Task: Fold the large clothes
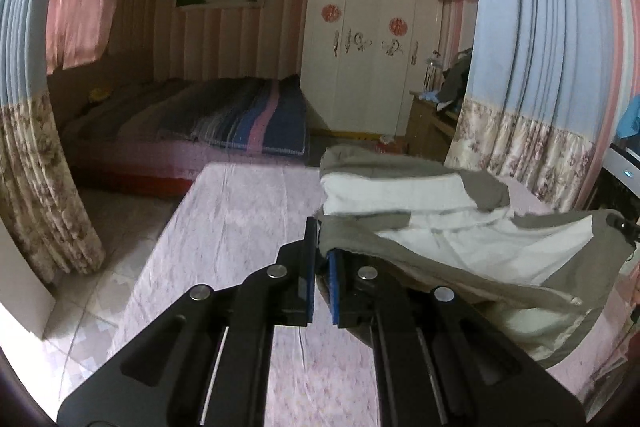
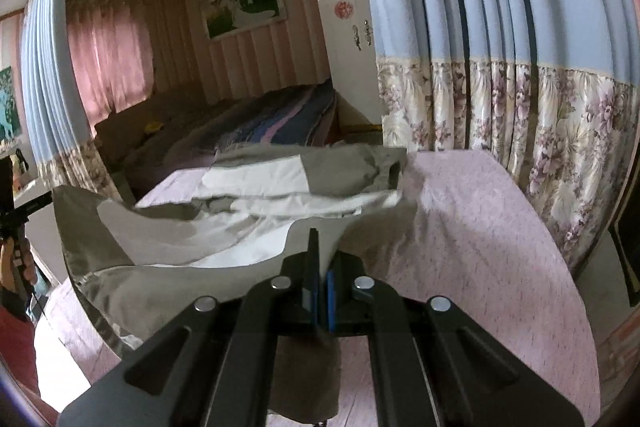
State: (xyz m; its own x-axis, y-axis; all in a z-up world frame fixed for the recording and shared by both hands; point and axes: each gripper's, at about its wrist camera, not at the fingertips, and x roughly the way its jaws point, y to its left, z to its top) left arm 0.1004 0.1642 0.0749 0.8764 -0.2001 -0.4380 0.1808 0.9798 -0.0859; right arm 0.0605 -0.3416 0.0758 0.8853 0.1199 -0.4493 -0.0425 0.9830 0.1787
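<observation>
A large grey and white garment (image 1: 460, 243) lies partly folded on a table with a pink cloth (image 1: 240, 219). My left gripper (image 1: 322, 255) is shut on the garment's grey near edge and holds it lifted above the table. My right gripper (image 2: 322, 267) is shut on the same garment (image 2: 224, 227), its other near corner, with grey fabric hanging below the fingers. The garment's far part (image 2: 304, 171) rests folded on the pink cloth (image 2: 480, 219). The lifted edge stretches between both grippers.
Blue and floral curtains (image 2: 500, 67) hang close on the right, and another (image 1: 32, 147) on the left. A bed with a striped blanket (image 1: 248, 115) and a white wardrobe (image 1: 360, 47) stand beyond the table. A tiled floor (image 1: 100, 287) lies left of the table.
</observation>
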